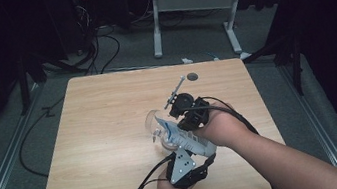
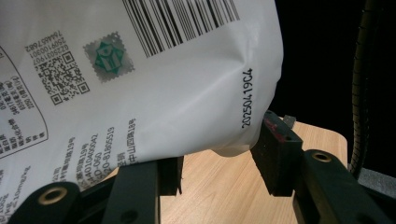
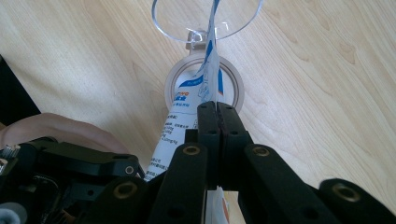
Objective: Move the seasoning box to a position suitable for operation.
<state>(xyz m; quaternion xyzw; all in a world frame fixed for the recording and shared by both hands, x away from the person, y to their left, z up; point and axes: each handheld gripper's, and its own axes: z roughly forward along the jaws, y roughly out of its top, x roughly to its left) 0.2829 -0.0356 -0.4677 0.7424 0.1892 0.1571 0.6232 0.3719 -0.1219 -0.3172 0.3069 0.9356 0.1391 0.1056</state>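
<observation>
A white and blue pouch (image 1: 182, 135) with printed text hangs over the middle of the wooden table (image 1: 103, 114), held by both grippers. My left gripper (image 1: 190, 148) comes in from the near edge, and its jaws clamp the pouch's wide lower part (image 2: 163, 93). My right gripper (image 3: 217, 109) is shut tight on the pouch's thin upper edge (image 3: 208, 88). That edge points at the round rim of a clear cup (image 3: 205, 18). In the high view the right gripper (image 1: 173, 123) sits just right of the clear cup (image 1: 153, 122).
A pale ring (image 3: 233, 79) lies on the table below the clear cup; I cannot tell what it is. A small dark disc (image 1: 192, 76) rests near the table's far edge. A white desk frame (image 1: 191, 5) and floor cables (image 1: 32, 140) surround the table.
</observation>
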